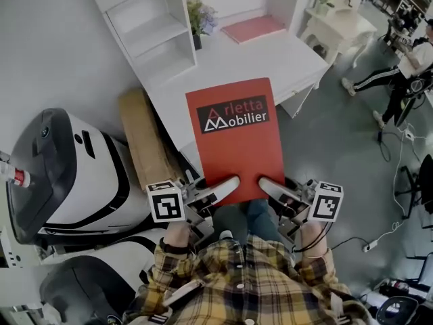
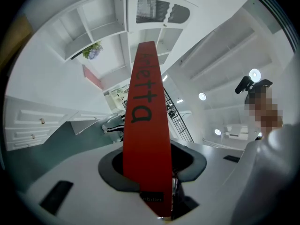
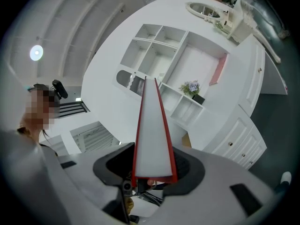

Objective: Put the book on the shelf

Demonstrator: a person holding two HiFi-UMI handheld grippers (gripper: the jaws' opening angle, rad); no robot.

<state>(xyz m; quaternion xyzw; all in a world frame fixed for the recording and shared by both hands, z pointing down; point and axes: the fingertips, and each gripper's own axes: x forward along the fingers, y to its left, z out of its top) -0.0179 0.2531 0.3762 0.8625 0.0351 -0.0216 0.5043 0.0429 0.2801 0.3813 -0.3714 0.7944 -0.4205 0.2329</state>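
Desk [image 1: 270, 59], plant [image 1: 201, 15], pink book [image 1: 254, 28] beyond red book [image 1: 235, 137].

White desk [image 1: 291, 59], seen from above; on its far end a flat pink item [image 1: 254, 28] and, to the left, a small potted plant [image 1: 201, 19] with purple flowers; cardboard box [image 1: 145, 141] just beside the desk's left edge, next to a white-and-black machine [image 1: 67, 175]; ornate white side table [image 1: 335, 22] beyond; standing person [image 1: 406, 73] at upper right; white cable with power strip [image 1: 371, 247] on grey floor [image 1: 338, 154].
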